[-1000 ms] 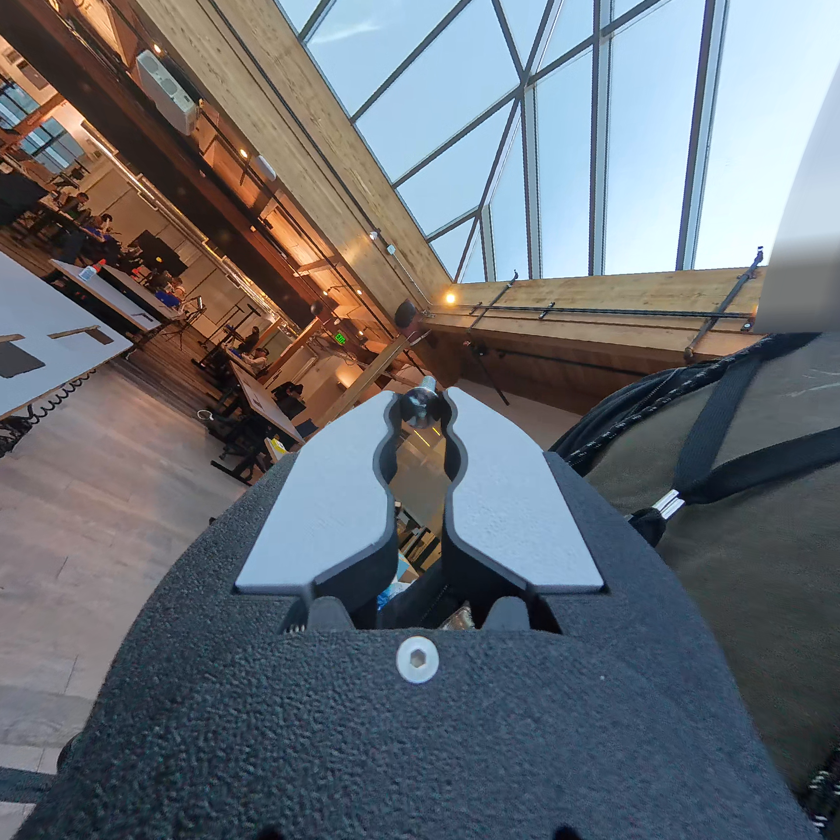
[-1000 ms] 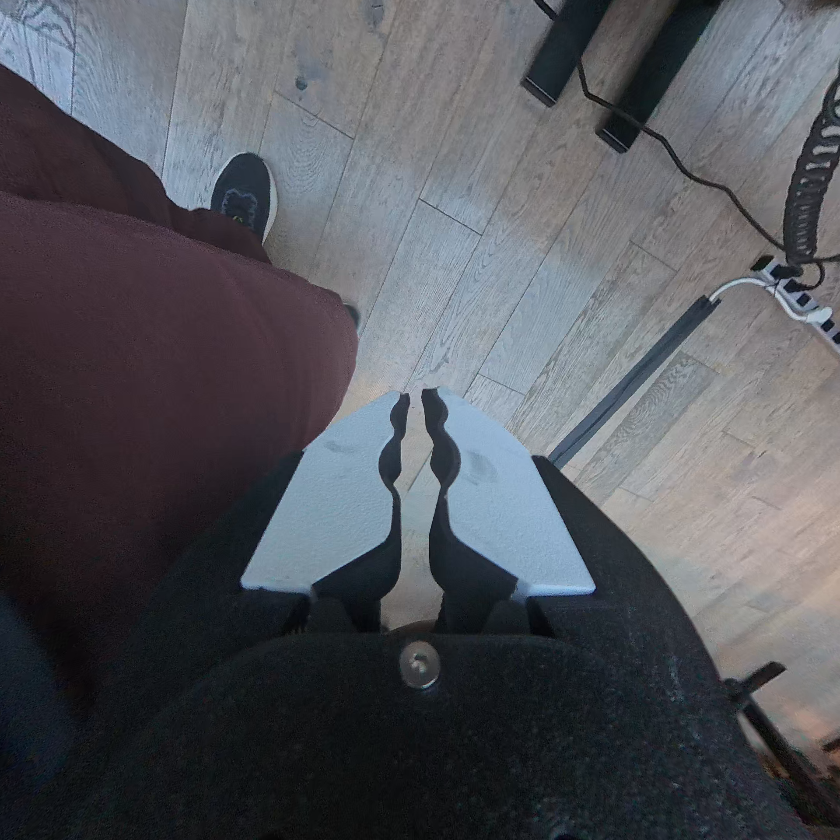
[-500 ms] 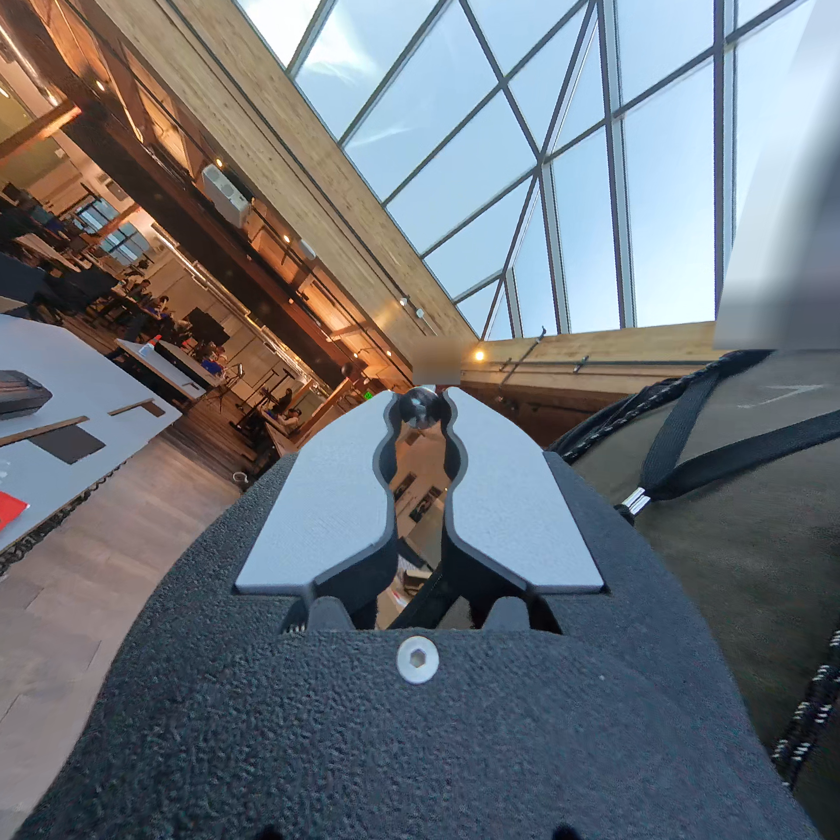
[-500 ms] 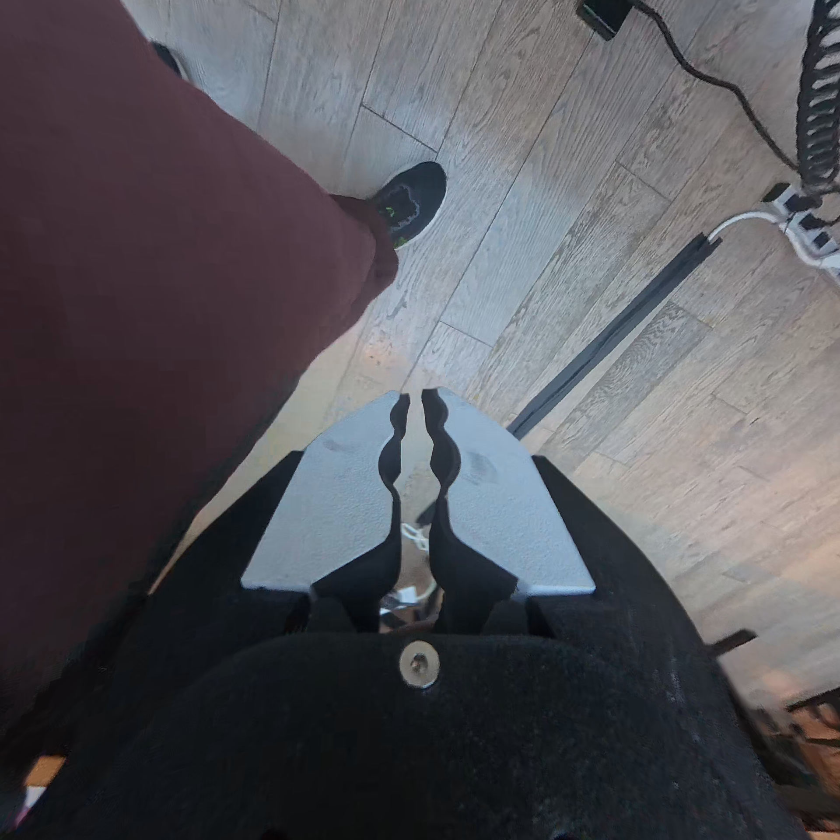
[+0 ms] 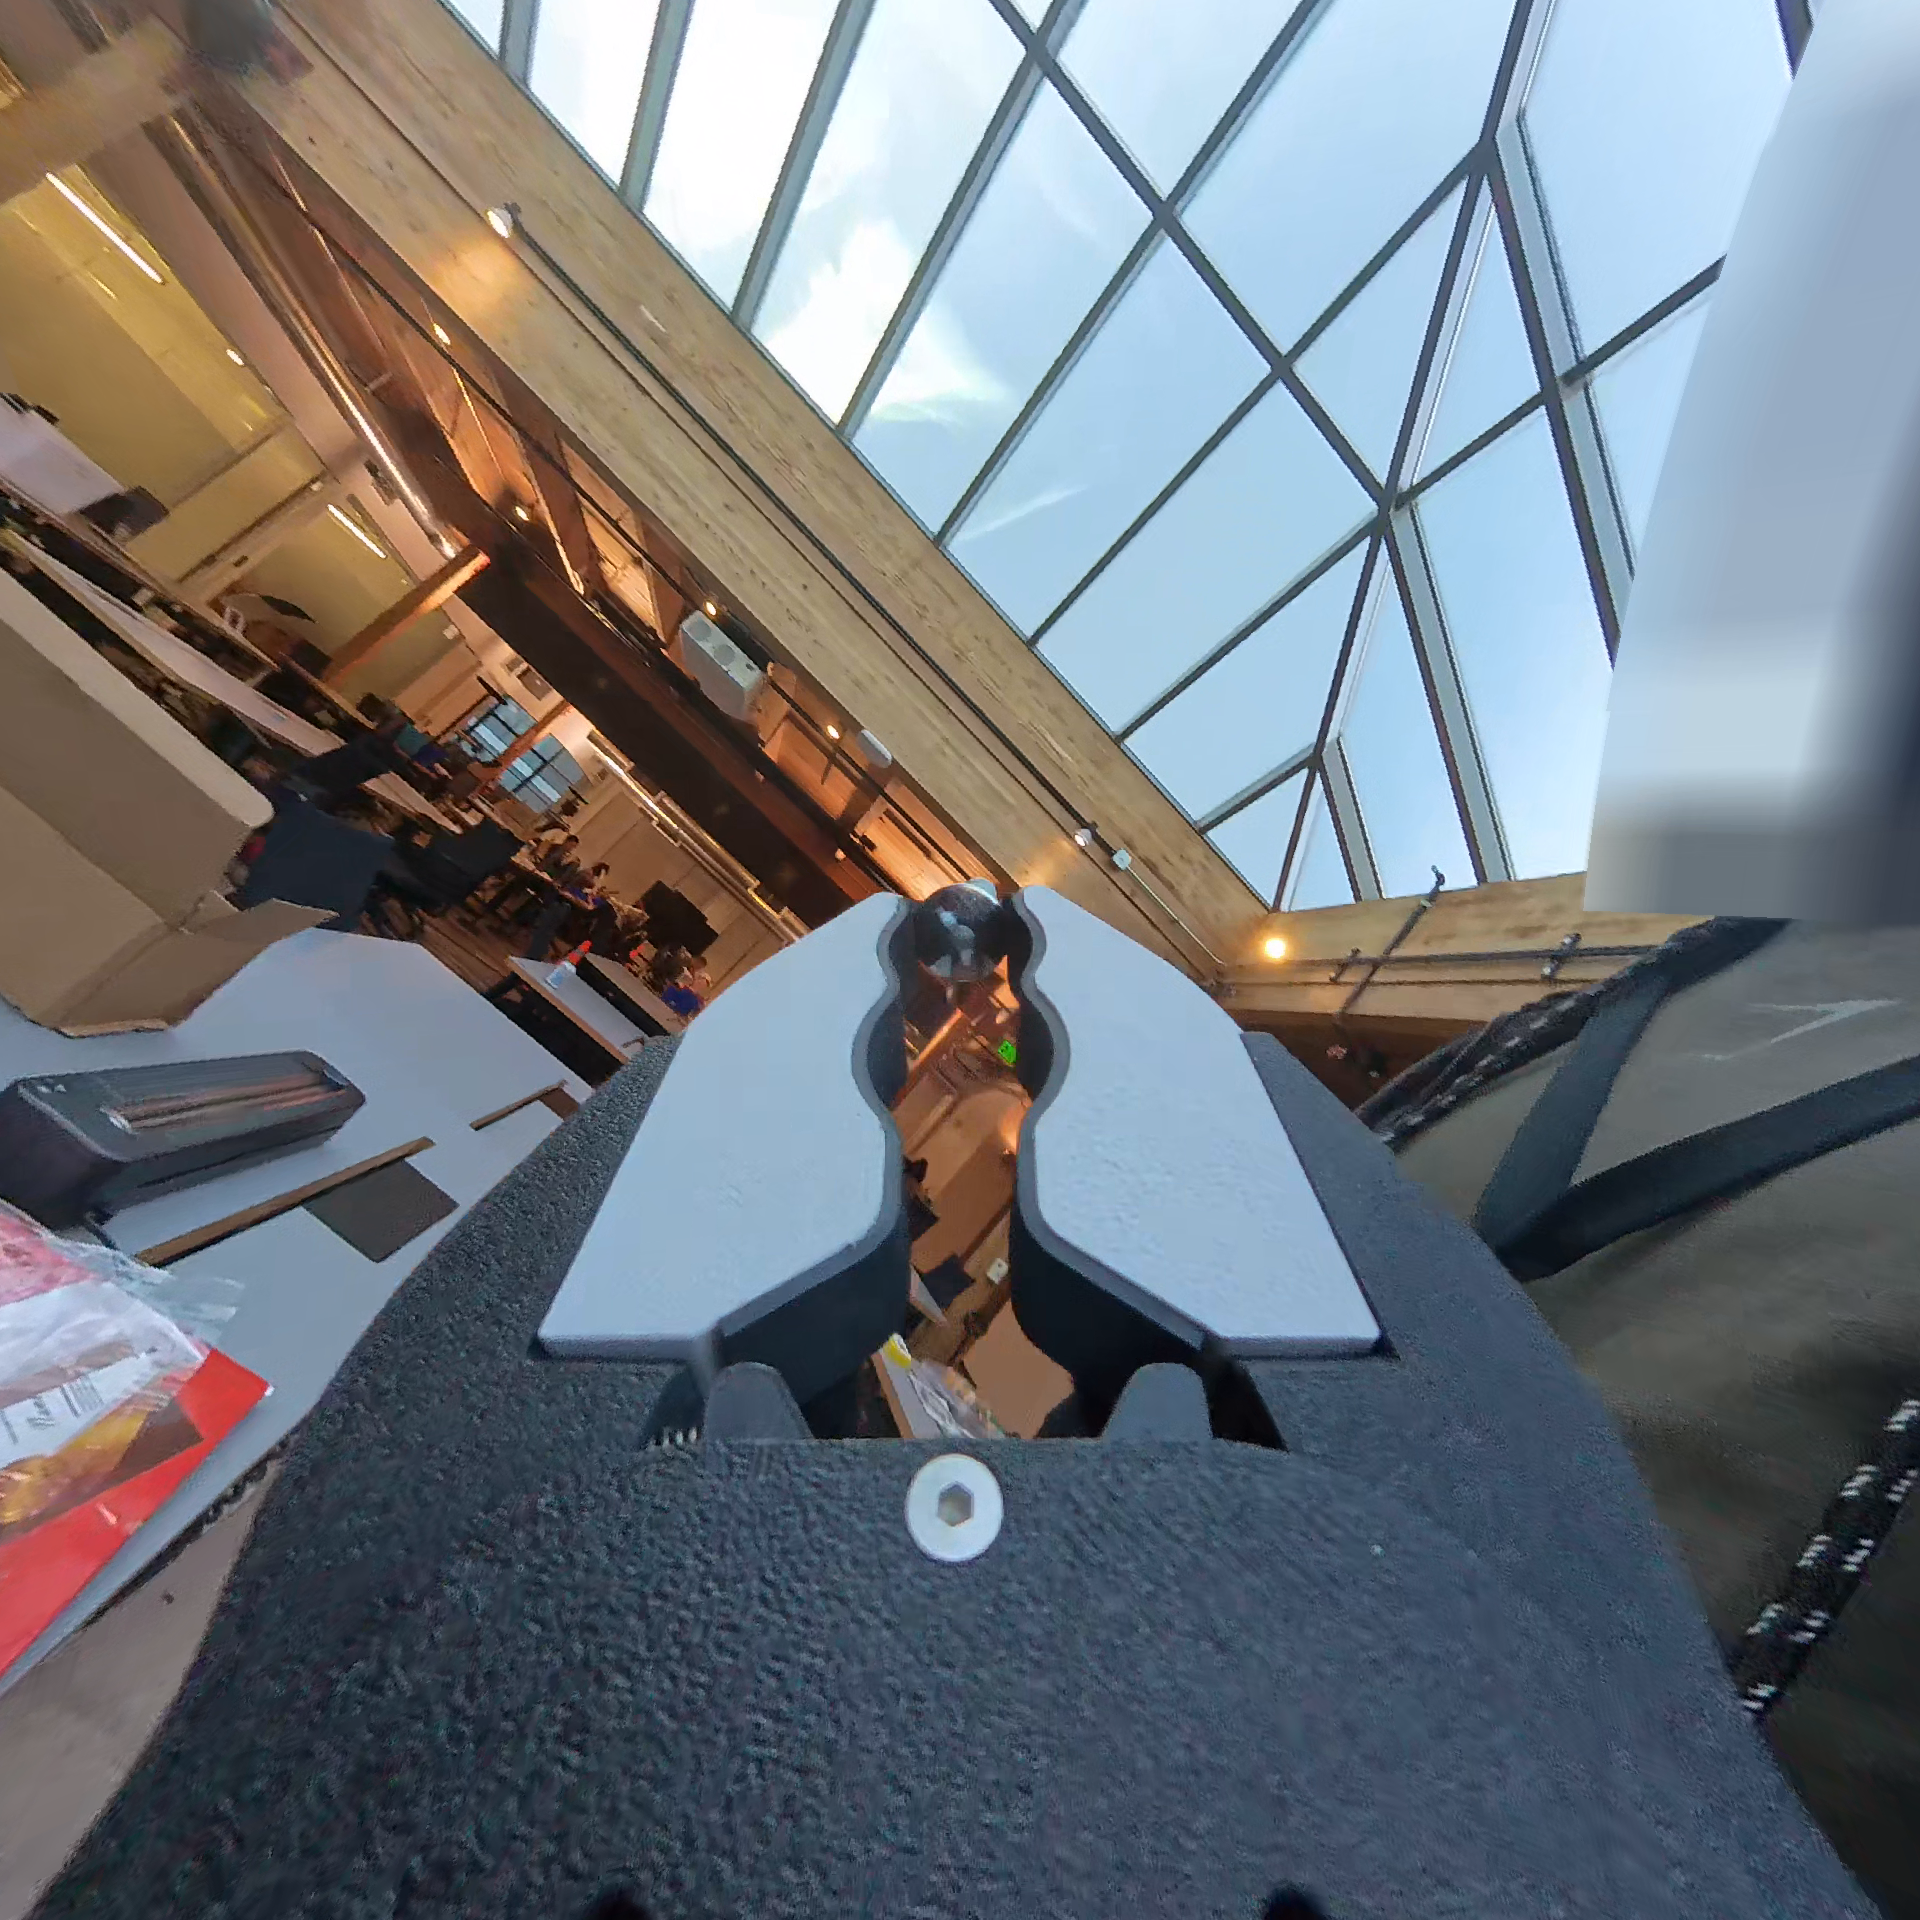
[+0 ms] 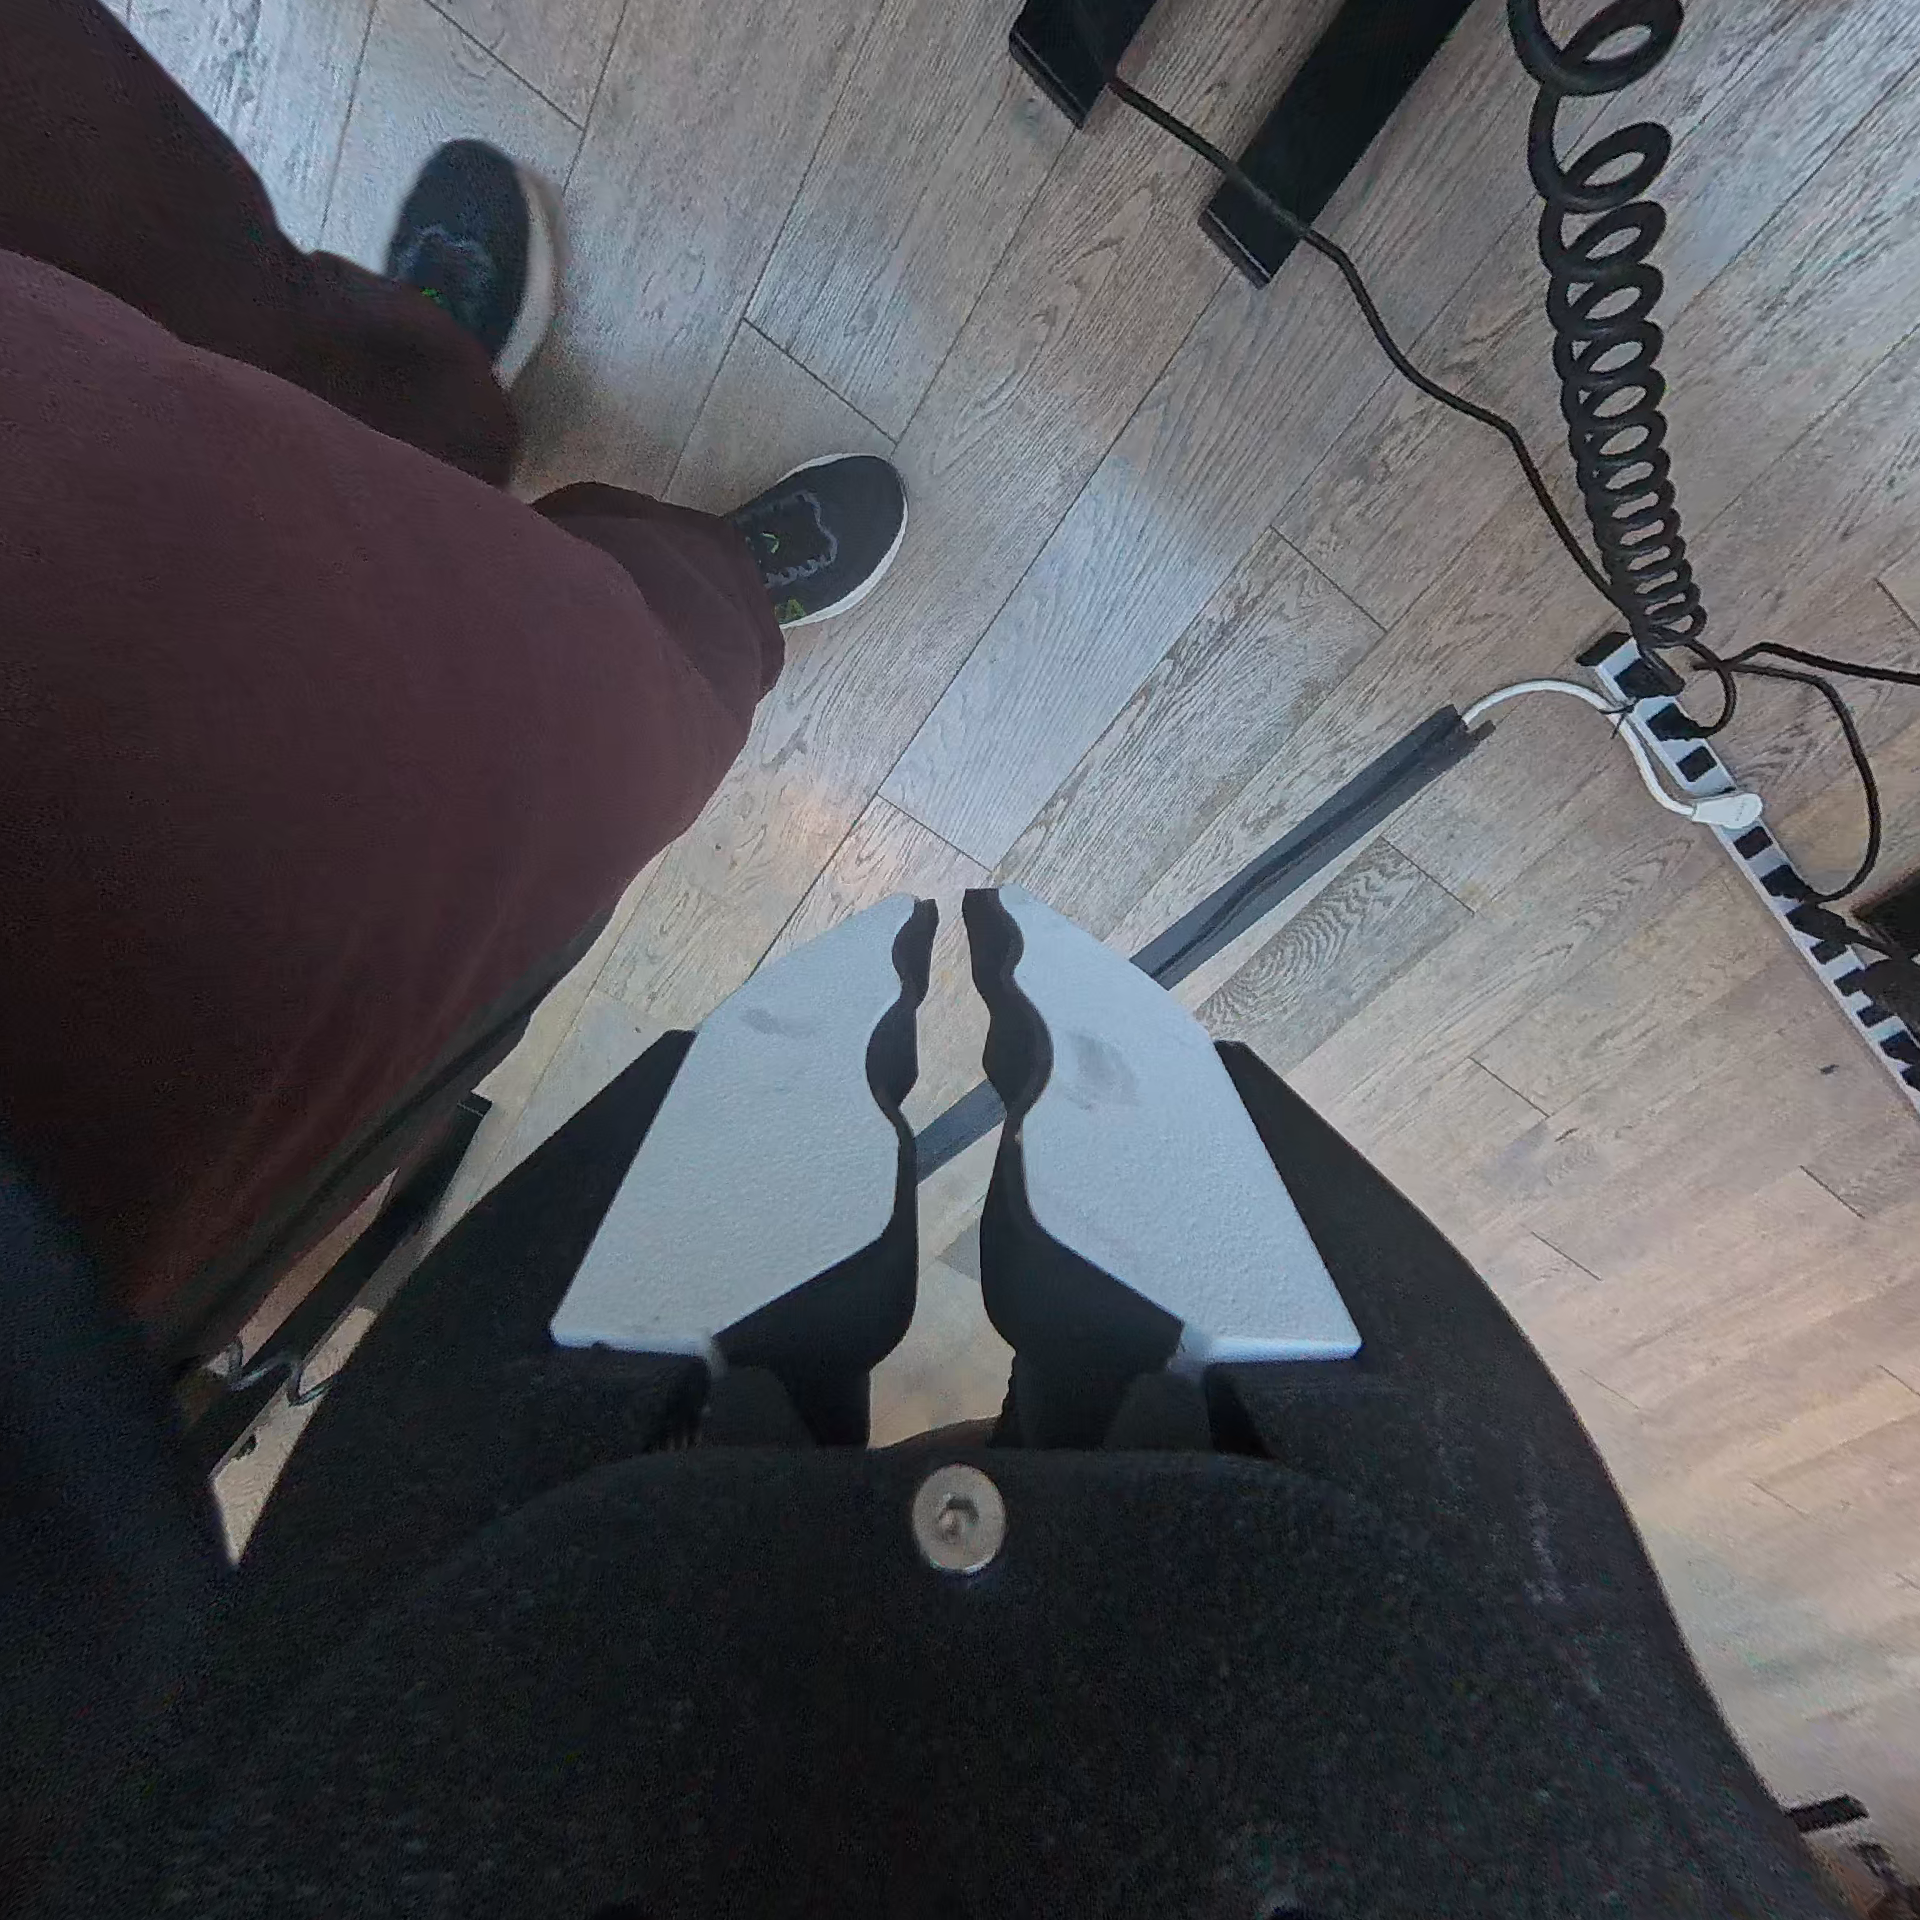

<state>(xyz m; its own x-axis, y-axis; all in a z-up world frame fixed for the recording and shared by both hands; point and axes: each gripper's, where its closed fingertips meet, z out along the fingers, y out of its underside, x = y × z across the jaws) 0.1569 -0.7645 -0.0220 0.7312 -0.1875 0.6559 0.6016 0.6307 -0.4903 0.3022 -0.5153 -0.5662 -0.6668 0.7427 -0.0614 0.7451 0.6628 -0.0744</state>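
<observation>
Left gripper (image 5: 961,940) pinches a small black ball (image 5: 958,935) at its fingertips, the jaws clamped on it with a gap open behind the tips; being round, the ball shows no long axis, and a pale glint sits on the side facing the camera. This gripper tilts upward toward a glass roof (image 5: 1195,436) framed by wooden beams (image 5: 727,416). Just beside it on the right is an olive bag (image 5: 1714,1299) with black straps. To its left a grey table (image 5: 343,1008) carries red printed sheets (image 5: 94,1455), a black device (image 5: 177,1122) and a cardboard box (image 5: 114,831); farther off stand more tables with seated people. Right gripper (image 6: 951,904) points down at a wood floor (image 6: 1143,623), its jaws nearly together with a narrow slit between the tips and nothing in them. Close on its left are maroon trousers (image 6: 312,727), then two black shoes (image 6: 821,540). A dark strip (image 6: 1309,842) runs past the tips; beyond lie a power strip (image 6: 1766,862) and a coiled cable (image 6: 1621,343).
</observation>
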